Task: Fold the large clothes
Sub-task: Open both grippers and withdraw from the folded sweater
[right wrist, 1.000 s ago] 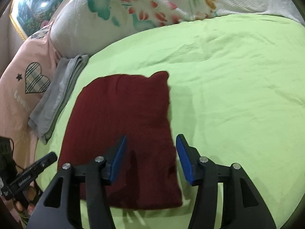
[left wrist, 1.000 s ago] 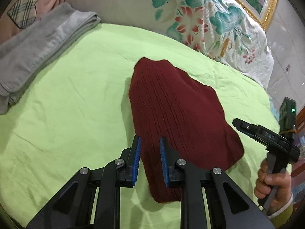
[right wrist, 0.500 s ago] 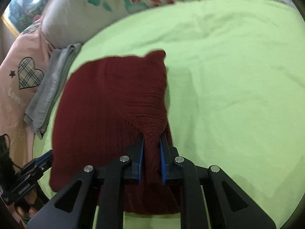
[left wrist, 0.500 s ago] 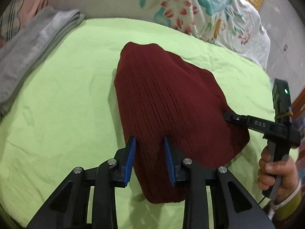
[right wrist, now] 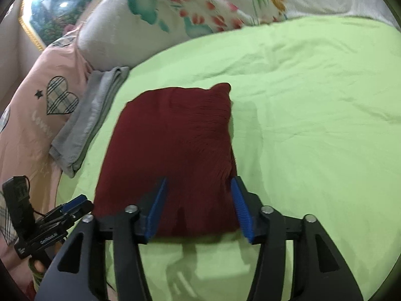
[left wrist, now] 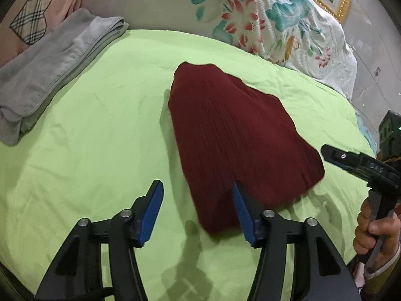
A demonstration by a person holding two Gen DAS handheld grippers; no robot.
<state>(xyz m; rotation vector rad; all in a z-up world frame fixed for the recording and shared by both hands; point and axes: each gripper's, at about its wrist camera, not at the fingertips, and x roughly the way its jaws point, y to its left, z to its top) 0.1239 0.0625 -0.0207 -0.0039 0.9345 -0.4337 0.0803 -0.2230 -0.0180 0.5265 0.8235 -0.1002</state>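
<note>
In the left wrist view the left gripper (left wrist: 198, 210) hovers low over the green bedsheet (left wrist: 100, 138); its jaws stand well apart and are opening, with nothing pressed between the blue pads; the near corner of the folded dark red sweater (left wrist: 235, 135) lies in the gap, close against the right-hand pad, while the left-hand pad stands over bare sheet; beyond the jaws the sweater runs away and a little to the right as a flat ribbed block, its far end rounded; off to the right of the jaws a hand (left wrist: 373, 230) holds the black handle of the right gripper (left wrist: 325, 150), whose one visible finger tip lies just beside the sweater's right edge; far to the left of the jaws lies a folded grey garment (left wrist: 50, 75), with a pink cushion bearing a plaid heart (left wrist: 32, 12) behind it; straight ahead, past the sheet, rises a white floral quilt (left wrist: 250, 20).

In the right wrist view the right gripper (right wrist: 198, 208) also has its jaws parted and opening, gripping nothing; the sweater's (right wrist: 173, 150) near edge lies between the pads, its right edge near the right-hand pad; to the lower left of the jaws the left gripper (right wrist: 75, 205) shows beside the sweater's near left corner; further left lie the grey garment (right wrist: 87, 120) and the pink cushion (right wrist: 37, 100).
</note>
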